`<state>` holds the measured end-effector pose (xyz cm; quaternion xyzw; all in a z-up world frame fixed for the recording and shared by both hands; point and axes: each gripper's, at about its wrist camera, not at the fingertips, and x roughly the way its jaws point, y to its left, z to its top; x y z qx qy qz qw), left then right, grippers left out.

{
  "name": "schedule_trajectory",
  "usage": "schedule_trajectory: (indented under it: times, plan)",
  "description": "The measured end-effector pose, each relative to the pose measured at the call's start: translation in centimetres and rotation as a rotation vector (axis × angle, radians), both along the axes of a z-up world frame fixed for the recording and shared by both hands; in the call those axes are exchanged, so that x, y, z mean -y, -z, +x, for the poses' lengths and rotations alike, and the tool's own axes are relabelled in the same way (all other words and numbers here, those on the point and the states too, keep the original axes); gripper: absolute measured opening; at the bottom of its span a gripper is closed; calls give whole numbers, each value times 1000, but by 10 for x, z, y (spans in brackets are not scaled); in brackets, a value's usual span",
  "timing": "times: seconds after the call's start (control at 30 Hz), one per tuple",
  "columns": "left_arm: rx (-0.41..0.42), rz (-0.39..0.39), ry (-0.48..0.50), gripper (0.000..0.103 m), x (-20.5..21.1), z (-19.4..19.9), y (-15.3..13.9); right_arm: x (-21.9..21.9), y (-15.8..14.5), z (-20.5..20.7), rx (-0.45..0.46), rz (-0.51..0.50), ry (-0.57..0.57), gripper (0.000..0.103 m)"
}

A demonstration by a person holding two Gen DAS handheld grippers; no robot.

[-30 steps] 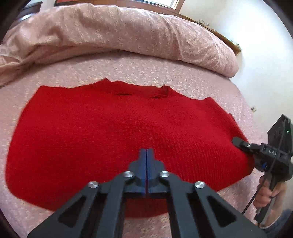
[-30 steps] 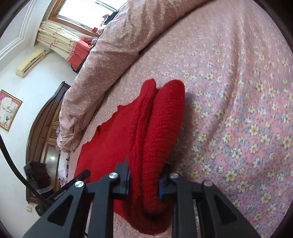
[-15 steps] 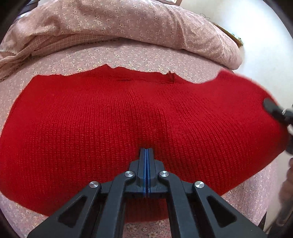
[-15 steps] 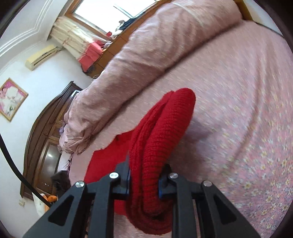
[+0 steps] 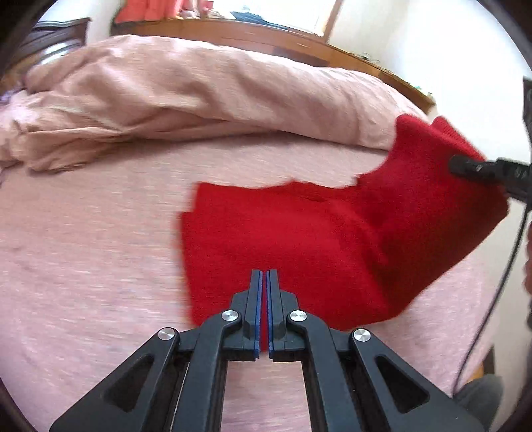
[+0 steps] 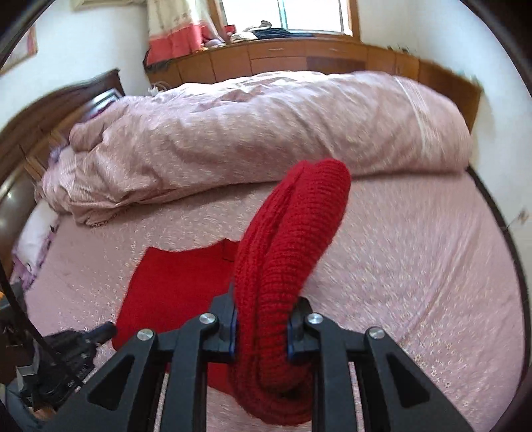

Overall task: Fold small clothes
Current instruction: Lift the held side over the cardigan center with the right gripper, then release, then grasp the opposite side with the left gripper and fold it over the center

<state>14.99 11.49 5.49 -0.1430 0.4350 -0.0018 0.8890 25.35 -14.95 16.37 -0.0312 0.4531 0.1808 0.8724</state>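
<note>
On the bed (image 5: pixel 83 266): red knit garment (image 5: pixel 282 239), one end lifted, clamped in right hand-held gripper (image 6: pixel 261 327); left hand-held gripper (image 5: pixel 263 282) clenched on the near edge.

no legible txt, labels, nos.

Bright daylight from window (image 6: pixel 286 15), motion blur (fisheye edges).
</note>
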Motion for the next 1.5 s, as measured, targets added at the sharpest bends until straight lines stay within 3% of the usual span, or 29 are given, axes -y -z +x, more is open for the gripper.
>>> schedule_trajectory:
  times: [0.13,0.23,0.37,0.47,0.53,0.63,0.67,0.73,0.83,0.87,0.97,1.0,1.07,1.17,1.3,1.33,1.37,1.4,1.43,1.5]
  plan:
    - [-15,-143,-107,0,-63,-18,26,-83,-1,-18,82,-58,-60,20]
    - [-78,-255,-160,0,-91,-31,54,-149,31,-36,113,-20,-127,20]
    - [-148,-241,-176,0,-109,-47,76,-217,105,-55,59,19,-182,20]
    - [-154,-244,-189,0,-119,-56,78,-232,135,-64,4,-4,-186,24]
    - [-144,-263,-196,0,-123,-61,75,-230,133,-73,29,10,-204,32]
    - [-122,-303,-197,2,-127,-62,67,-210,109,-83,9,194,-281,39]
    - [-111,-317,-193,7,-126,-62,64,-197,96,-89,3,260,-299,46]
    - [-89,-349,-174,17,-121,-61,56,-176,78,-101,46,296,-305,53]
    - [-53,-431,-136,37,-110,-57,47,-143,65,-117,128,234,-288,57]
    - [-44,-470,-126,46,-108,-55,45,-126,64,-126,170,170,-272,57]
    - [-26,-656,-91,66,-100,-47,47,-93,75,-141,268,11,-239,58]
    - [-36,-722,-81,68,-96,-42,52,-80,83,-147,299,-52,-225,58]
    - [-65,-773,-73,71,-87,-36,56,-63,98,-154,333,-132,-208,58]
    - [-119,-723,-97,72,-78,-20,66,-43,127,-167,362,-162,-192,58]
    - [-117,-633,-132,72,-67,7,65,-35,154,-158,264,-155,-131,59]
    - [-97,-627,-132,70,-65,13,61,-34,157,-154,246,-135,-113,68]
    - [-84,-625,-127,60,-62,17,57,-33,160,-148,219,-112,-90,84]
    - [-75,-613,-122,49,-59,21,54,-32,162,-143,201,-84,-75,87]
    - [-57,-585,-106,29,-56,25,48,-32,163,-139,188,-43,-70,88]
    - [-23,-566,-79,23,-52,30,40,-36,165,-135,166,30,-94,88]
